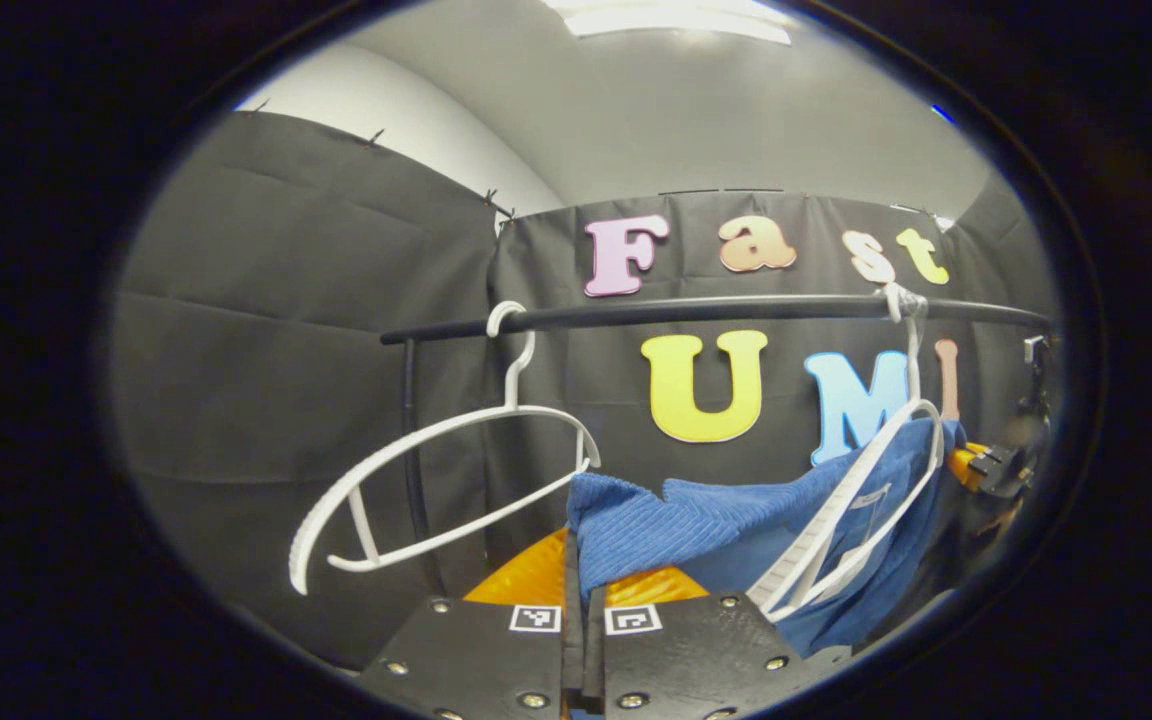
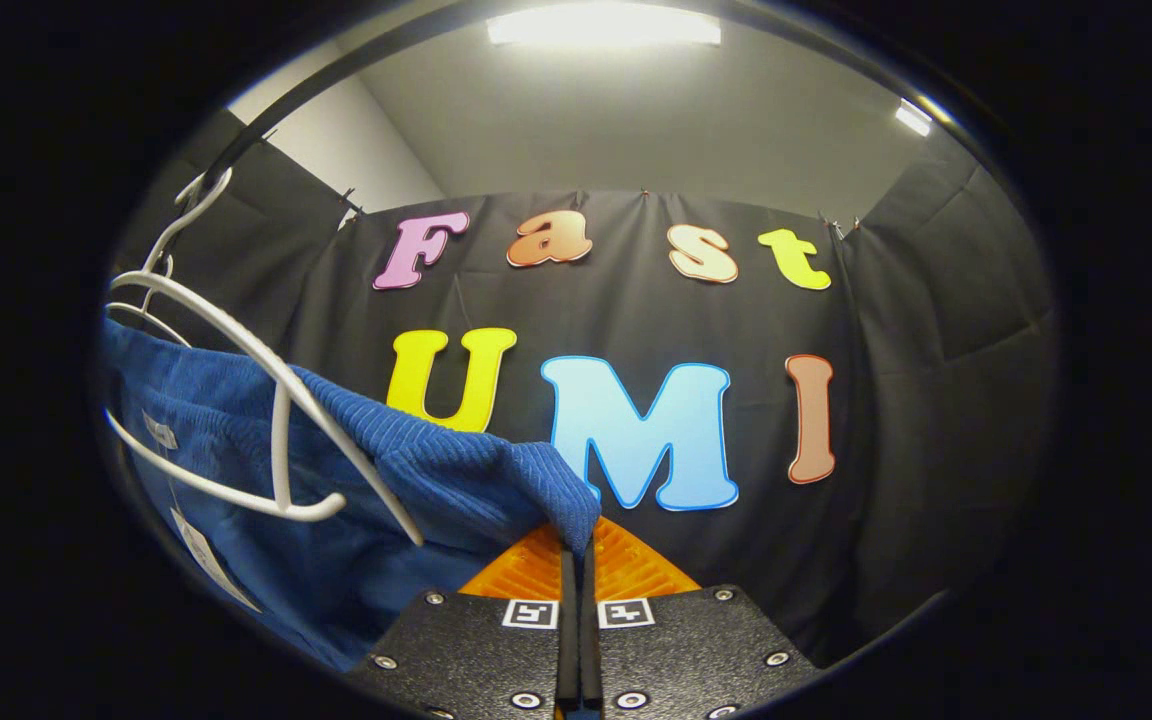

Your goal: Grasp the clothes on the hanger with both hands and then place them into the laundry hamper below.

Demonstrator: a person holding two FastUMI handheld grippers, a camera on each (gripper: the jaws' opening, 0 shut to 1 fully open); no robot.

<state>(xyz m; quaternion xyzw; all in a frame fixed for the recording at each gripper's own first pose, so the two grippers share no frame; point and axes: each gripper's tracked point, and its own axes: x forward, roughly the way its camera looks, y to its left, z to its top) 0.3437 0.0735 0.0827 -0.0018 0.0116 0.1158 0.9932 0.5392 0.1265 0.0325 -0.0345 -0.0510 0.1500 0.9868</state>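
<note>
A blue ribbed garment hangs stretched between both grippers, still partly draped on a white hanger on the black rail. My left gripper is shut on one corner of the cloth. In the right gripper view, my right gripper is shut on the other corner of the blue garment, with the white hanger lying across the cloth at the left. The right gripper also appears at the far right of the left gripper view.
A second white hanger, bare and tilted, hangs from the left part of the rail. A black upright post holds the rail's left end. Black cloth walls close in behind and at both sides.
</note>
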